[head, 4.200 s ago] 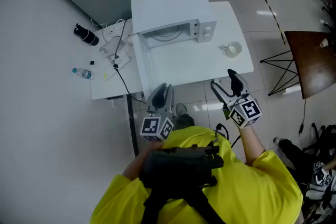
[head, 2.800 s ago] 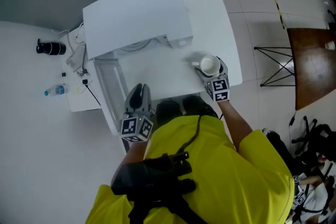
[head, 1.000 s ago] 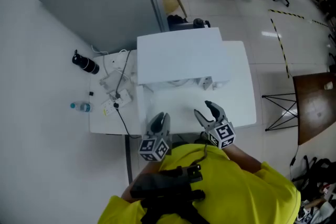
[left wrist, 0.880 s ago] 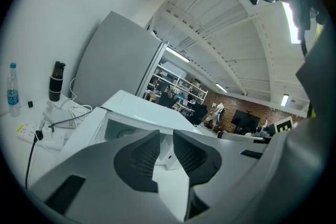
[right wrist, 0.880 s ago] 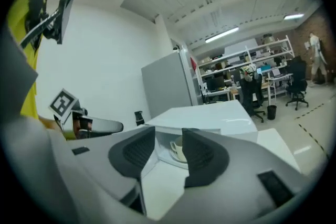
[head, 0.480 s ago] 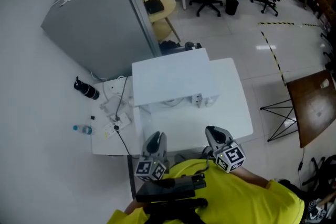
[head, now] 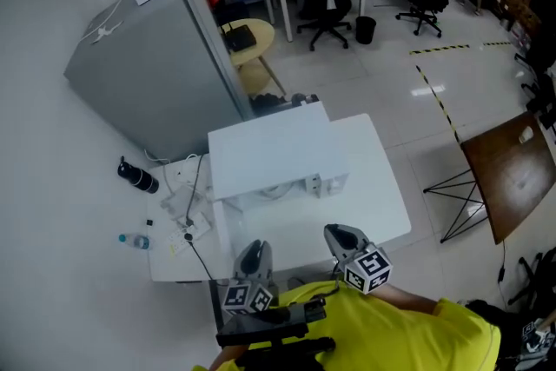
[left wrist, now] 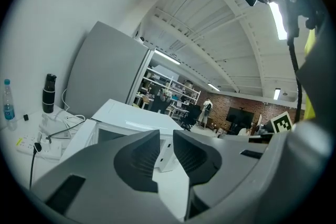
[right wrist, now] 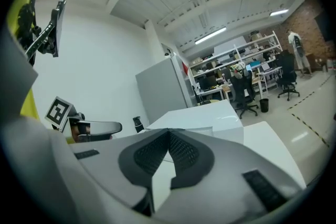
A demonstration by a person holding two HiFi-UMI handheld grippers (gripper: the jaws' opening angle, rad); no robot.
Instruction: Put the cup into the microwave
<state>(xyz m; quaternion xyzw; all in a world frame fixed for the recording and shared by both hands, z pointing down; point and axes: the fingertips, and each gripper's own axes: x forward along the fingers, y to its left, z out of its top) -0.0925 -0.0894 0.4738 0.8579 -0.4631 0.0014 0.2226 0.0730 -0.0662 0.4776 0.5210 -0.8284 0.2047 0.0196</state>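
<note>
The white microwave (head: 269,154) stands on the white table (head: 382,204) with its door (head: 222,230) swung open on the left. No cup shows in any view, and the oven's inside is mostly hidden. My left gripper (head: 254,259) hovers at the table's near edge. In the left gripper view the left gripper (left wrist: 166,136) has a narrow gap between its pads and nothing in it, with the microwave (left wrist: 134,118) ahead. My right gripper (head: 340,237) is shut and empty. In its own view the right gripper (right wrist: 169,136) has its pads touching before the microwave (right wrist: 197,118).
A black bottle (head: 139,176), a small water bottle (head: 135,241) and a power strip with cables (head: 187,208) lie on the low surface at left. A grey cabinet (head: 148,74) stands behind. A brown table (head: 512,174) is at right, office chairs (head: 326,9) farther back.
Both grippers have drawn back from the microwave toward the person and risen. The right jaws went from open to shut. The head view lifted to show more of the room.
</note>
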